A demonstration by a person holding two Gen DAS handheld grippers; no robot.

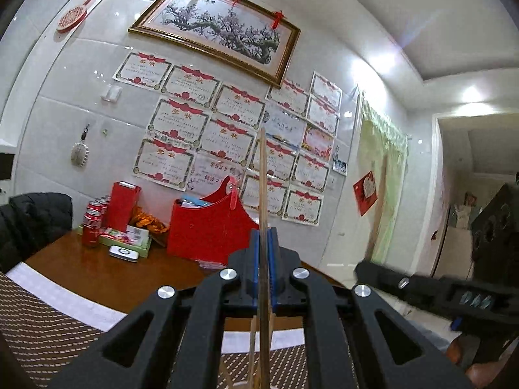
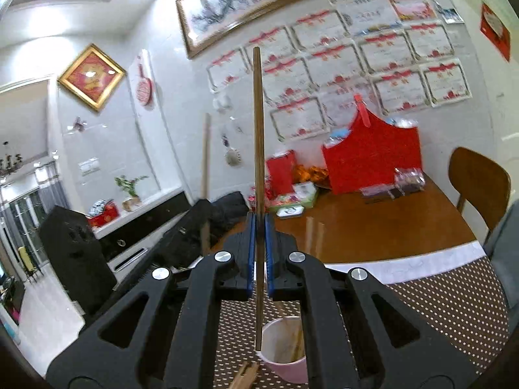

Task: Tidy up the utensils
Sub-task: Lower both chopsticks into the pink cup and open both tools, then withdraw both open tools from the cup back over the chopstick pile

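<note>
Chopsticks stand upright, 1 clamped in each raised claw: left claw [image 1: 265, 253], right claw [image 2: 258, 243].

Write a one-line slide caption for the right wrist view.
Right gripper clamps a dark chopstick upright, its lower end over a pink cup holding more chopsticks.

Left gripper [image 1: 265, 261]: matte black plastic linkage arms with triangular cut-outs, four round silver screw heads at the pivots, blue pads lining the inner faces of the fingers [image 1: 256, 259]. Right gripper [image 2: 258, 246]: same build, black arms, four silver screws, blue pads. Bit of bare skin at left view's lower right edge.
</note>
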